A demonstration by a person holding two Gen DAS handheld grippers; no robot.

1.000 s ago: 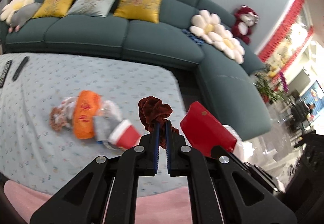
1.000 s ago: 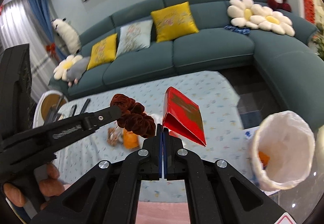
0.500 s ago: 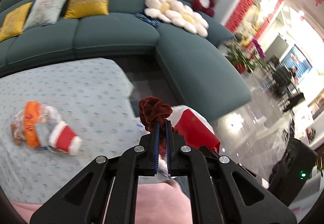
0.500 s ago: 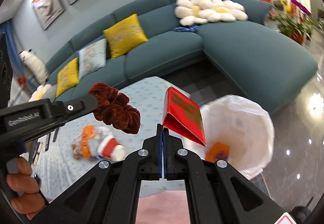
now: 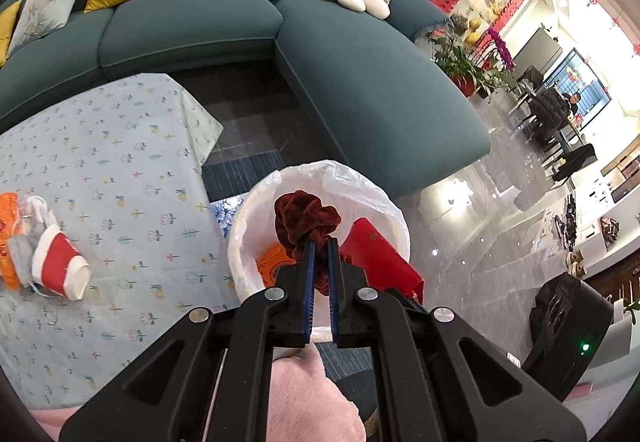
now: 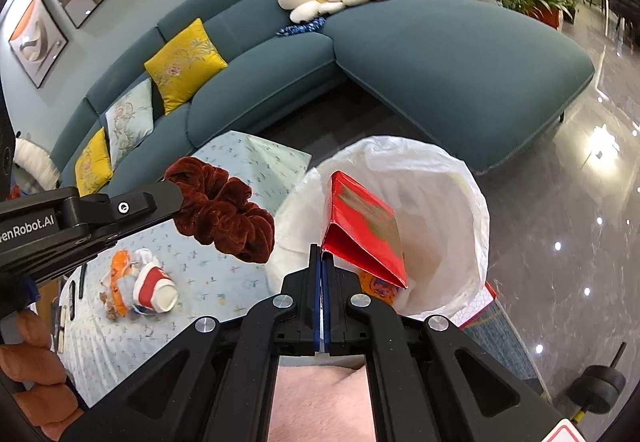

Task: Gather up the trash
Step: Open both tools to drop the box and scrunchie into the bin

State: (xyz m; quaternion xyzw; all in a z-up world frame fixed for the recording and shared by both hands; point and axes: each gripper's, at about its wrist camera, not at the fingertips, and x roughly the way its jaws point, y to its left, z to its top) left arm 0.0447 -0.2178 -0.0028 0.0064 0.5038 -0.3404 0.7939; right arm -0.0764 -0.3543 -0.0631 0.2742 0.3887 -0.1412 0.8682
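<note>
Both grippers have swung off the table since 1 s ago & now hang over the bin, which sat off at the frame edge before. Left gripper (image 5: 319, 242): jaws nearly closed, pinching the dark red velvet scrunchie (image 5: 306, 216) by a small fold, most of it bulging free past the tips; in left wrist view it sits over the bin mouth, but from the right wrist view the scrunchie (image 6: 224, 208) looks nearer the bin's table-side rim than its centre. Right gripper (image 6: 323, 266): jaws pressed tight on one corner of the red folded packet (image 6: 362, 228), which tilts over the white-bagged bin (image 6: 472, 202). Orange wrapper (image 5: 276, 262) already lies inside. Risks, as I judge: scrunchie let go now could catch the liner edge or drop btwn bin & tablecloth (image 5: 120, 162); velvet may snag on the ridged pads & not fall clean; packet held by a corner could pivot, hit the rim & flip out. Thin liner may fold inward if bumped. More trash, the red-white cup (image 5: 60, 268) & pile beside it, is still on the table.
</note>
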